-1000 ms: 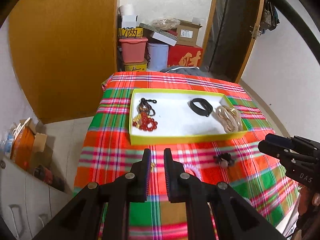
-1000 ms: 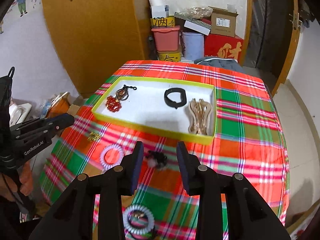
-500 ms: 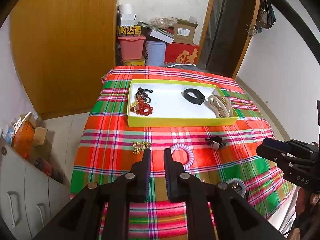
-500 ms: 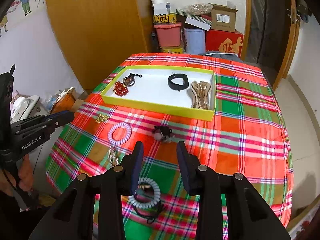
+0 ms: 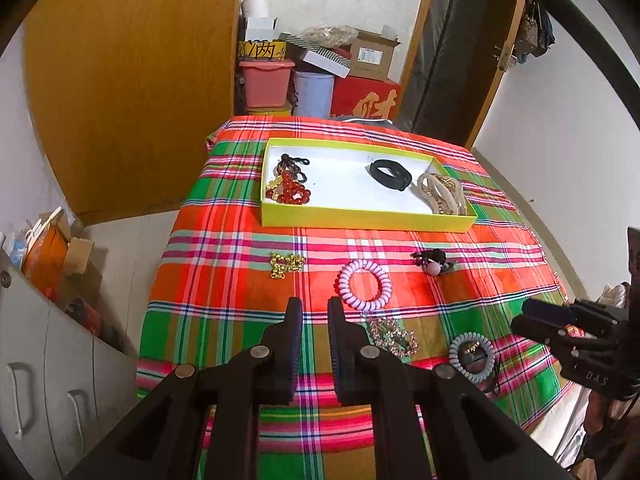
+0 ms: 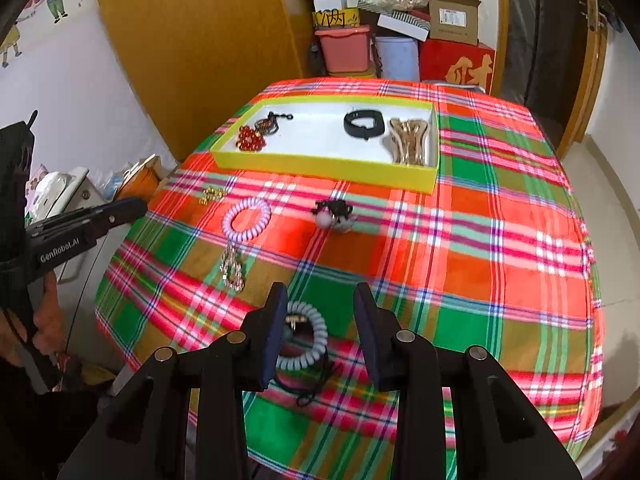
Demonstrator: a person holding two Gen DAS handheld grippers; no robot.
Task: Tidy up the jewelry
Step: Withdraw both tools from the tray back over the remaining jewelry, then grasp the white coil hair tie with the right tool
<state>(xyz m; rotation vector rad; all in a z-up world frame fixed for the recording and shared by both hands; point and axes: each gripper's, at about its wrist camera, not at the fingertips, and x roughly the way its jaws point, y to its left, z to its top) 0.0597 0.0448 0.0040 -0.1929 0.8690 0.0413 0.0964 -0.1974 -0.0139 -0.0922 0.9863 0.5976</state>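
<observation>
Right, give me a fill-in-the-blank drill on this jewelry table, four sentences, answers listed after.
1. The tray has a ____ rim.
2. The black band lies ____ the tray.
3. The lilac coil hair tie lies on the ____ tablecloth, outside the tray.
4. The right gripper has its jaws apart above the pale ____ coil hair tie.

Answers: yellow; inside; plaid; blue

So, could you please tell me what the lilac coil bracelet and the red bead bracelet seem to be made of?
Lilac coil bracelet: probably soft plastic, a smooth spiral cord with a slight sheen. Red bead bracelet: glossy round beads, glass, stone or resin; the look leaves that open.
</observation>
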